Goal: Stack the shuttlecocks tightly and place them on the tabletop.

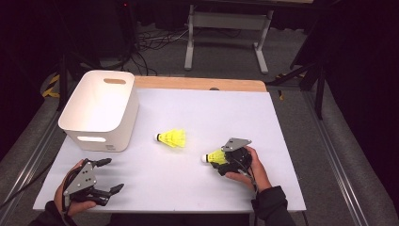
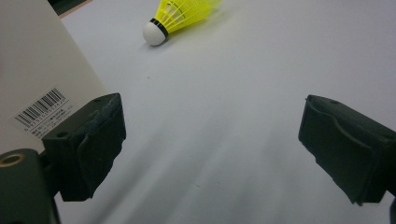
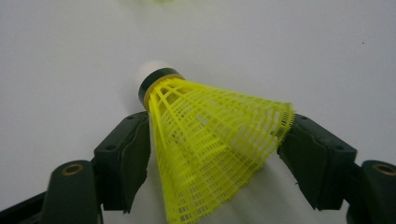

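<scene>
Two yellow mesh shuttlecocks with white cork tips lie on the white table. One shuttlecock rests mid-table, cork pointing left. The other shuttlecock lies between the jaws of my right gripper. Both pads sit at the edges of its skirt, which keeps its full round shape, unsquashed. My left gripper rests near the front left corner of the table, jaws wide open with nothing between them.
A white plastic bin with handle slots stands at the back left; its wall with a barcode label is just left of my left gripper. A wooden strip edges the table's far side.
</scene>
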{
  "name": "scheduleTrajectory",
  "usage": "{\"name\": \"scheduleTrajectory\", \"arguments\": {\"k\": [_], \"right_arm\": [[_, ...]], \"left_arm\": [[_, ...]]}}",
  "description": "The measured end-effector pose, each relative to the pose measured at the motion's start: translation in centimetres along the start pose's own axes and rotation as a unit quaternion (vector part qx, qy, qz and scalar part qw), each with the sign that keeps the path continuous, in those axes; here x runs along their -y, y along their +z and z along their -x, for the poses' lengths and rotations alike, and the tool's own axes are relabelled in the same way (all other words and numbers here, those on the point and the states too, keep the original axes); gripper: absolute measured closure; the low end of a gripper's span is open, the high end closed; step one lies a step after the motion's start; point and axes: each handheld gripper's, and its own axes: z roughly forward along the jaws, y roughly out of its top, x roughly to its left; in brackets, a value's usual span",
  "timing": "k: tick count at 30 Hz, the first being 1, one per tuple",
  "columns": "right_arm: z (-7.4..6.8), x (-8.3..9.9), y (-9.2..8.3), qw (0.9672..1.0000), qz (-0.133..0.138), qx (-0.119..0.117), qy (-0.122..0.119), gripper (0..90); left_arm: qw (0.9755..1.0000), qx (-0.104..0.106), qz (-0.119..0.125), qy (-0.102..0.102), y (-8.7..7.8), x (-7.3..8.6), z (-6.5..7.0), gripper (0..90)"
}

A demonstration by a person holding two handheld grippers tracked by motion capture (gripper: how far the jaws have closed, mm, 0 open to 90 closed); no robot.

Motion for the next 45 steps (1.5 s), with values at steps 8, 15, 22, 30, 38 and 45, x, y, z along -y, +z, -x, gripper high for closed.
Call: {"name": "scheduleTrajectory", "arguments": {"k": [8, 15, 22, 30, 38, 45], "right_arm": [[-0.4, -0.2, -0.3, 0.9999, 0.003, 0.013, -0.008, 21.7], [-0.5, 0.3, -1.5, 0.9996, 0.016, 0.020, -0.008, 20.0], [-0.6, 1.0, -2.8, 0.9990, 0.029, 0.033, -0.010, 20.1], [-1.6, 2.0, -4.7, 0.9941, 0.080, 0.068, -0.024, 18.4], [-3.2, 3.0, -5.8, 0.9860, 0.124, 0.106, -0.036, 15.2], [-4.0, 4.1, -6.2, 0.9790, 0.159, 0.125, -0.026, 12.9]], "left_arm": [[1.0000, -0.001, 0.000, 0.002, 0.0, 0.0, 0.0, 8.4], [1.0000, -0.002, -0.003, 0.004, 0.0, 0.0, 0.1, 8.4], [1.0000, -0.001, -0.003, 0.004, 0.1, 0.0, 0.1, 8.4], [1.0000, -0.001, -0.004, 0.004, 0.1, -0.1, 0.1, 8.5], [1.0000, -0.001, -0.005, 0.003, 0.2, 0.0, 0.1, 8.4], [1.0000, -0.002, -0.005, 0.003, 0.1, 0.0, 0.1, 8.4]]}}
